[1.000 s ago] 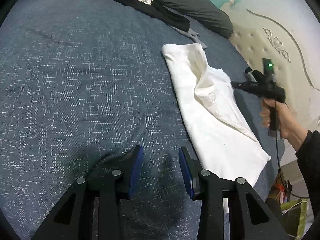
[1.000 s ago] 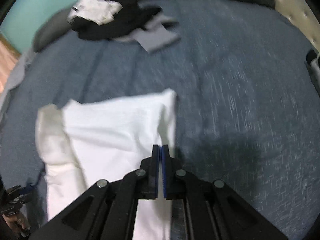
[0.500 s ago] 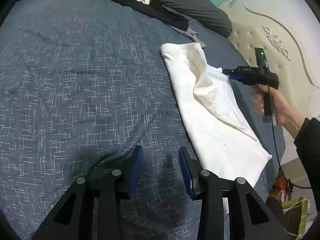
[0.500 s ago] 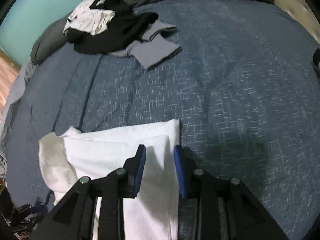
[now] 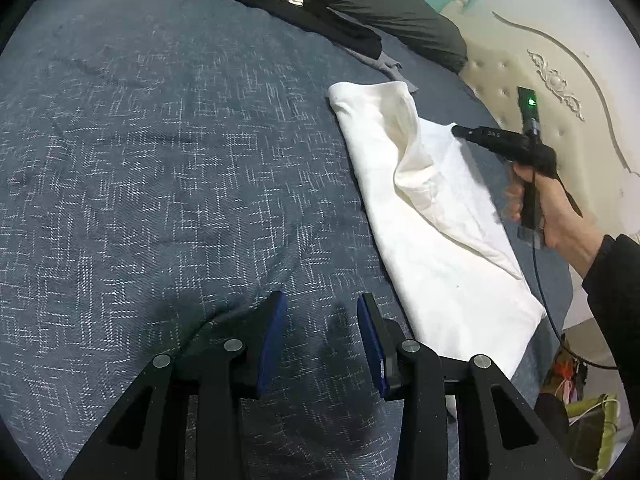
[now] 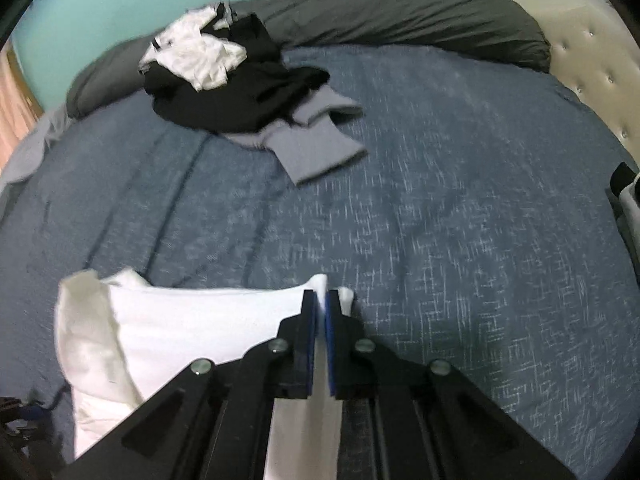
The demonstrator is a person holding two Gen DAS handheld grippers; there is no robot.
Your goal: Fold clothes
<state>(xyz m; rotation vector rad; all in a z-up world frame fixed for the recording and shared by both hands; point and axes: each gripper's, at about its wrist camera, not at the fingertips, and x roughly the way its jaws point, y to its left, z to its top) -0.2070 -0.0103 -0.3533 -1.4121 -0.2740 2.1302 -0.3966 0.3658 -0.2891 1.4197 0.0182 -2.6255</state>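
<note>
A white garment point(image 5: 436, 216) lies folded into a long strip on the blue bedspread point(image 5: 160, 160), right of my left gripper point(image 5: 322, 320), which is open and empty just above the bedspread. In the left wrist view my right gripper point(image 5: 458, 131) reaches over the garment's far edge. In the right wrist view my right gripper point(image 6: 321, 308) is shut on the white garment point(image 6: 192, 320) at its near corner, with white cloth between the blue pads.
A pile of black, white and grey clothes point(image 6: 224, 80) lies at the far side of the bed, with a dark grey bolster point(image 6: 400, 16) behind it. A cream tufted headboard point(image 5: 552, 80) stands to the right in the left wrist view.
My right gripper opened half a second ago, then closed on the garment's corner edge. The left gripper has stayed open in place.
</note>
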